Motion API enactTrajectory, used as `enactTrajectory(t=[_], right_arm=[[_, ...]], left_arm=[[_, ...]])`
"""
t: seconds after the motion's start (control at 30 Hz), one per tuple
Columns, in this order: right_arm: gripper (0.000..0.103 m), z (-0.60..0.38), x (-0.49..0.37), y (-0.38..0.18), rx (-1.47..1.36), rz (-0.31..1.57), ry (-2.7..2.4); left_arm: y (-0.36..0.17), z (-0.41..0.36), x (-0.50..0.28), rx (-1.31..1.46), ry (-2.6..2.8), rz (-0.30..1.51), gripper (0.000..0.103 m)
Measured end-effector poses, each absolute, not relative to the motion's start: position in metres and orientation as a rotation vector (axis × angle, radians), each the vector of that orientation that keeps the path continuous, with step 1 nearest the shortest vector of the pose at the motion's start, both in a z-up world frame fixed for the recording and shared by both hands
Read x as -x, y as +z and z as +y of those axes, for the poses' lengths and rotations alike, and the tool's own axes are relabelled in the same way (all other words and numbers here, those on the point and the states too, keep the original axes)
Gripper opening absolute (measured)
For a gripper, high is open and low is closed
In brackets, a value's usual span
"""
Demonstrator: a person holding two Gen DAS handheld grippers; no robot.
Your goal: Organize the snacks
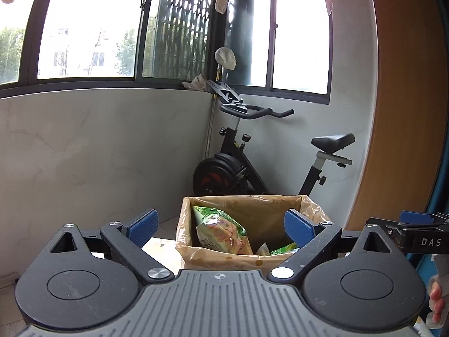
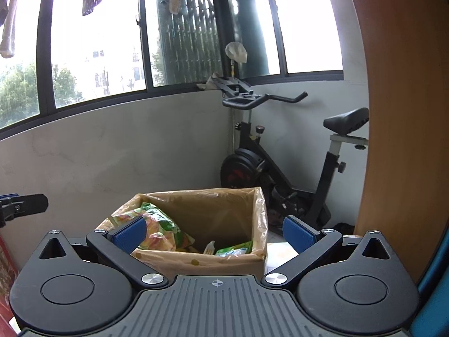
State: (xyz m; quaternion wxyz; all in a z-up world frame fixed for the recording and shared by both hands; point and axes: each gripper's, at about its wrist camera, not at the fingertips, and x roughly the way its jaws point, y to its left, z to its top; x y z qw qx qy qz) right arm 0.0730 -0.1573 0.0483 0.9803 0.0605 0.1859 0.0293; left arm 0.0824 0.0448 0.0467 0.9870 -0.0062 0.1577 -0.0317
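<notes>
Both black two-finger tools with blue pads, left tool (image 1: 221, 226) and right tool (image 2: 214, 231), hang spread wide and empty before a brown plastic-lined cardboard box (image 1: 224, 259); inside it leans a green crinkly snack bag (image 1: 221, 231), smaller green packet (image 2: 234, 250) alongside.

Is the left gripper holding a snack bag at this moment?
No, the left gripper is open with nothing between its blue pads, and the green snack bag lies inside the lined cardboard box.

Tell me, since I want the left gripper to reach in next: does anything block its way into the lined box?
Nothing visible does. The left gripper is open and empty, and the box opens upward, snack bags inside.
</notes>
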Motion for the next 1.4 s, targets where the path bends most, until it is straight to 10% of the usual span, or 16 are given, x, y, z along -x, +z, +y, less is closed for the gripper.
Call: enactTrajectory(t=[1.4], right_arm=[[0.103, -0.1536, -0.0673, 0.0443, -0.119, 0.362, 0.04]], left_arm=[[0.0444, 0.0445, -0.0852, 0.024, -0.052, 0.35, 0.098]])
